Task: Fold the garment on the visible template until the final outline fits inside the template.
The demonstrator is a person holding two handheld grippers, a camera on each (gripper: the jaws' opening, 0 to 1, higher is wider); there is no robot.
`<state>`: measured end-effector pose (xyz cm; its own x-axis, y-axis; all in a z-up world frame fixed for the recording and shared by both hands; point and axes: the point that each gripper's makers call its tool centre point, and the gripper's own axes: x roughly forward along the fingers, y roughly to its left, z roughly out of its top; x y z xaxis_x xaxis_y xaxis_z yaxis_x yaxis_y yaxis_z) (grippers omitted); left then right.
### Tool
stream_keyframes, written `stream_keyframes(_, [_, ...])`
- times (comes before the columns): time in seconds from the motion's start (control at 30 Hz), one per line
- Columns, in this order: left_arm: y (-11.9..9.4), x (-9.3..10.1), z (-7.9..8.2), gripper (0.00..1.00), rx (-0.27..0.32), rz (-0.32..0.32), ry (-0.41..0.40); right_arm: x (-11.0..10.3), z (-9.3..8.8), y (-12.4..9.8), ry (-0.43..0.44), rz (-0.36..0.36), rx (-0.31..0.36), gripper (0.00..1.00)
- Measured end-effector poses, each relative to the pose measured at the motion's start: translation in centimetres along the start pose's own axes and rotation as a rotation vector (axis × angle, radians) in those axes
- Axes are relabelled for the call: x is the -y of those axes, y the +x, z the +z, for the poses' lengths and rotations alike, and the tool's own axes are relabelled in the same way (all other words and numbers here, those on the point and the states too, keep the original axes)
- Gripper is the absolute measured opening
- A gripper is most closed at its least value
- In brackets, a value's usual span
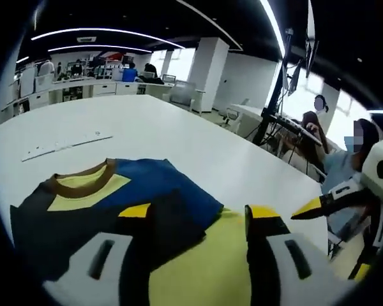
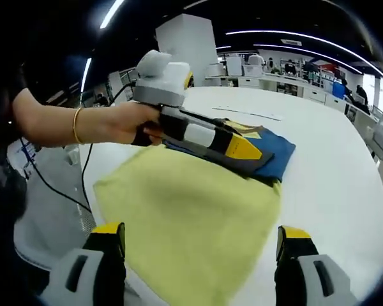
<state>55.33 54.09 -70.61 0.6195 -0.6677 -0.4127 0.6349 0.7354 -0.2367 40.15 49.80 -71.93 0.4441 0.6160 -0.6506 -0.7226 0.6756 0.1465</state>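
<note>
1. Clearly, the garment [image 2: 198, 210] lies spread on the white surface [image 2: 332, 166]: a yellow body nearest the right gripper view's camera, with dark and blue panels [image 2: 268, 156] at its far end.
2. From the left gripper view, the same garment [image 1: 115, 204] shows a brown collar [image 1: 83, 178], a yellow chest patch, a dark sleeve part and a blue panel, with the yellow body running between that view's own jaws.
3. The left tongs [image 2: 242, 150] lie nearly level over the garment's far end, tips pointing away from the hand [image 2: 124, 121]. Their yellow-tipped jaws sit close against the dark fabric, which looks pinched between them, though I cannot tell for sure.
4. The hand grips the handle with fingers wrapped round it; the forearm reaches in straight from the view's left, a thin gold bangle [image 2: 77, 125] on the wrist.
5. The right tongs [image 2: 201, 245] hover above the yellow near edge, jaws wide apart and holding nothing.
6. In the left gripper view the right tongs [image 1: 306, 210] enter from the right, above the surface's edge.
7. A ruler-like strip [image 1: 67, 143] lies on the surface beyond the collar.
</note>
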Motion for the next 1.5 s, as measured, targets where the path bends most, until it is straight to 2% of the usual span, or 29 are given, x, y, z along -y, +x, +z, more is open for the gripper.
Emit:
stream_keyframes(0.1, [-1.1,-0.8,0.1,0.60,0.011,0.013,0.019,0.0,0.0,-0.1,-0.022,0.012,-0.012,0.99])
stream_keyframes(0.27, [-3.3,-1.9,0.1,0.68,0.026,0.028,0.017,-0.8,-0.2,-0.2,-0.077,0.071,-0.048,0.99])
stream_keyframes(0.43, [-5.2,-3.0,0.1,0.76,0.040,0.054,0.001,-1.4,-0.5,-0.1,-0.094,0.106,-0.070,0.99])
stream_keyframes(0.7, [-8.3,-3.7,-0.8,0.87,0.041,0.062,0.000,-2.7,-1.3,0.4,-0.121,0.150,-0.104,0.99])
stream_keyframes(1.13, [-12.8,-4.5,-3.6,0.97,0.029,0.034,-0.031,-2.9,-3.6,0.2,-0.159,0.153,-0.183,0.99])
stream_keyframes(1.37, [-15.1,-4.5,-5.0,0.99,0.033,0.030,-0.046,-3.6,-4.2,0.3,-0.163,0.152,-0.194,0.99])
stream_keyframes(1.5, [-16.6,-4.2,-6.3,0.99,0.006,0.017,-0.026,-3.9,-4.6,0.3,-0.159,0.155,-0.193,0.99])
